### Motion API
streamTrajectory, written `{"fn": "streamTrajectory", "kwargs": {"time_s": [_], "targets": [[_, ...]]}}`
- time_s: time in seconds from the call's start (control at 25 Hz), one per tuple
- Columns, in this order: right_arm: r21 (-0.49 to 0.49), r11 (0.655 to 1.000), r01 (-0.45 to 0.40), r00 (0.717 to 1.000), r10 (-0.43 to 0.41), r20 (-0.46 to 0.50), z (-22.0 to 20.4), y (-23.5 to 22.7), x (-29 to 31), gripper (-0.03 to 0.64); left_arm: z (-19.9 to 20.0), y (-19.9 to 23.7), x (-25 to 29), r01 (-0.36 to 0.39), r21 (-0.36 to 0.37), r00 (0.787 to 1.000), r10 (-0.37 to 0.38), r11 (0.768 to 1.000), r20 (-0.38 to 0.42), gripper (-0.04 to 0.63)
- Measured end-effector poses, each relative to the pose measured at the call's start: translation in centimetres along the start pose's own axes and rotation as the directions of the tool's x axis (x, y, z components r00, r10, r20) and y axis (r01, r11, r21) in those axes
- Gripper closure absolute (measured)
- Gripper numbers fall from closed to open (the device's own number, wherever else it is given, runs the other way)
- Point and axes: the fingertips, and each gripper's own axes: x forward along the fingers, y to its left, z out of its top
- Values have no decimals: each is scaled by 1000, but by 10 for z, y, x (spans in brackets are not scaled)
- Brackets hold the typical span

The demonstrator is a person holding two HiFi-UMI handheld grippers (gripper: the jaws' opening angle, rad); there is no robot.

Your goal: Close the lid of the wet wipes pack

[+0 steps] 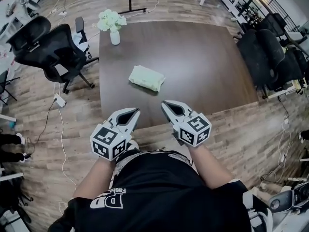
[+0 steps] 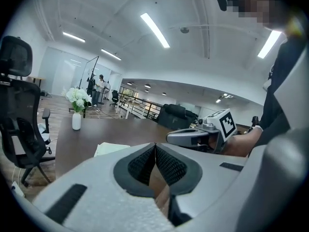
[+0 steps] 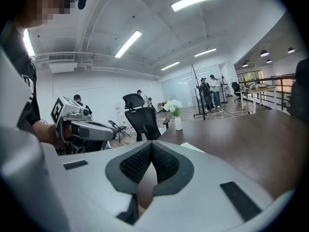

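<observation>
The left gripper [image 1: 134, 111] has its jaws pressed together at the tips with nothing between them, and the right gripper [image 1: 165, 104] is closed the same way, empty. Both hover over the near edge of the table [image 1: 207, 62], touching nothing. The wet wipes pack [image 1: 146, 78] lies flat on the surface ahead of both tips, apart from them, left of centre.

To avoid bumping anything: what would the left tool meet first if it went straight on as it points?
Probably the table top beside the wet wipes pack; the left tool tilts slightly down, but depth is unclear.
</observation>
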Motion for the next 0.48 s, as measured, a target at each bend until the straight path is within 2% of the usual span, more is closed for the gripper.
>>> {"fn": "streamTrajectory", "kwargs": {"time_s": [0.2, 0.48], "targets": [[-53, 997, -61, 998, 61, -5, -9, 4, -50, 612, -5, -41, 13, -58, -20, 998, 58, 998, 30, 576], [-54, 991, -124, 992, 123, -20, -32, -3, -108, 613, -22, -100, 22, -132, -38, 991, 133, 990, 24, 576]]}}
